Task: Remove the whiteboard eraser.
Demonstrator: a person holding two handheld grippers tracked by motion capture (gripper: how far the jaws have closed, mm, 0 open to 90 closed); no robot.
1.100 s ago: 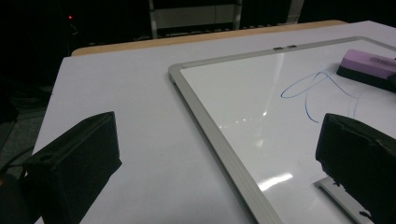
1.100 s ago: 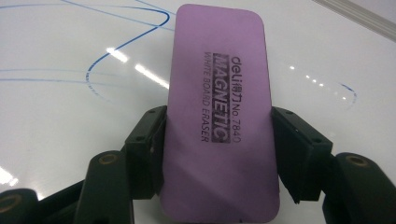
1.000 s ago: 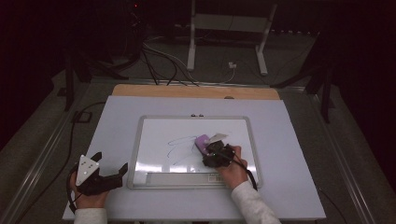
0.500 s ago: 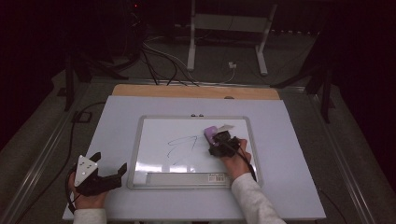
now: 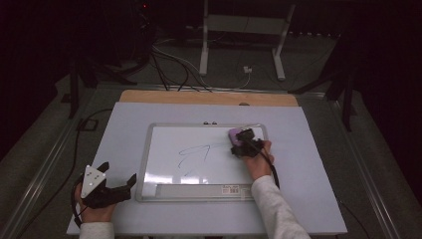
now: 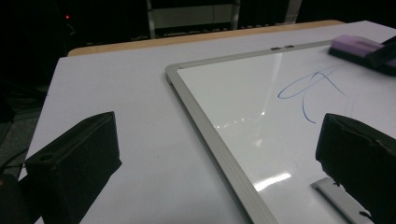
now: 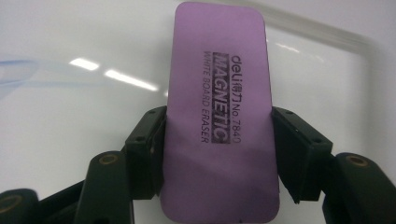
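Note:
A framed whiteboard (image 5: 164, 130) lies flat on the pale table sheet, with a thin blue scribble (image 5: 196, 152) across its middle. My right gripper (image 5: 242, 140) is shut on a purple whiteboard eraser (image 5: 235, 134), held flat on the board near its far right corner. In the right gripper view the eraser (image 7: 219, 116) sits lengthwise between both black jaws, label up. The left gripper (image 5: 124, 183) rests at the near left of the table, open and empty, its jaws pointing toward the board's near left corner. In the left gripper view the eraser (image 6: 355, 45) lies at the far right beyond the scribble (image 6: 306, 88).
A wooden table edge (image 5: 209, 97) runs behind the sheet. Beyond it stand a white metal stand (image 5: 239, 35) and loose cables (image 5: 174, 59) on the dark floor. The board's pen tray (image 5: 199, 190) lies along its near edge.
The right gripper has slid the eraser across the board, away from me and to the right, from the scribble's right end to the far right corner. The left gripper has stayed put.

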